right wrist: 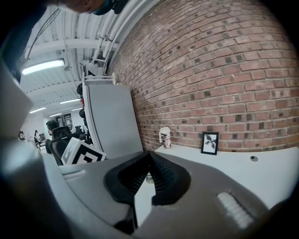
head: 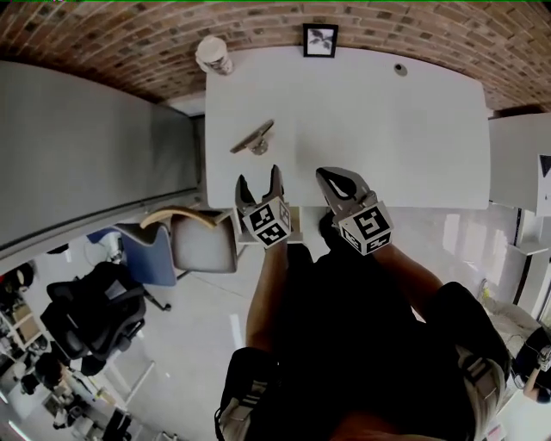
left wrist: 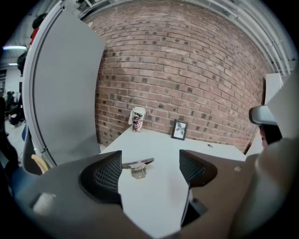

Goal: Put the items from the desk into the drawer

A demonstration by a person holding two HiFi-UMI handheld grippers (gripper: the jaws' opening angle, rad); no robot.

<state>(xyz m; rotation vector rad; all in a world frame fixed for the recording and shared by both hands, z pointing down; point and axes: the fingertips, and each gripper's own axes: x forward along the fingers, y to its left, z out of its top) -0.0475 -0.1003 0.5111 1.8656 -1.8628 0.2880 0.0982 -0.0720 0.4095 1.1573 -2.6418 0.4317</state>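
White worktop (head: 387, 129) set against a brick wall (head: 129, 26), grey partition (head: 86, 138) on its left side.

Left gripper (head: 259, 177) is over the near edge of the worktop with its jaws wide apart and nothing between the pads. The left gripper view shows the open gap (left wrist: 151, 157) with bare worktop below.

Right gripper (head: 327, 177) is just beside it, also at the near edge. Its jaws are closed tip to tip and empty, and the right gripper view shows the tips meeting (right wrist: 149, 156). The left gripper's marker cube (right wrist: 83, 151) shows at the left of that view.

Things still on the worktop:
- Flat dark slab on a small metal base (head: 253, 139), tilted and ahead of the left jaws. It is near them but not touching, and lines up with the gap in the left gripper view (left wrist: 138, 167). Could be a phone on a stand; cannot tell.
- Patterned paper cup (head: 213, 54), upright at the far left corner by the wall.
- Small framed picture (head: 320, 40), standing against the wall at the back middle.
- Small dark round thing (head: 400, 69), far right of the frame, too small to tell.

The cup and frame are well apart from both grippers.

A chair with a pale seat (head: 202, 241) stands at the worktop's near left corner, and a black office chair (head: 90, 314) is further out on the floor.
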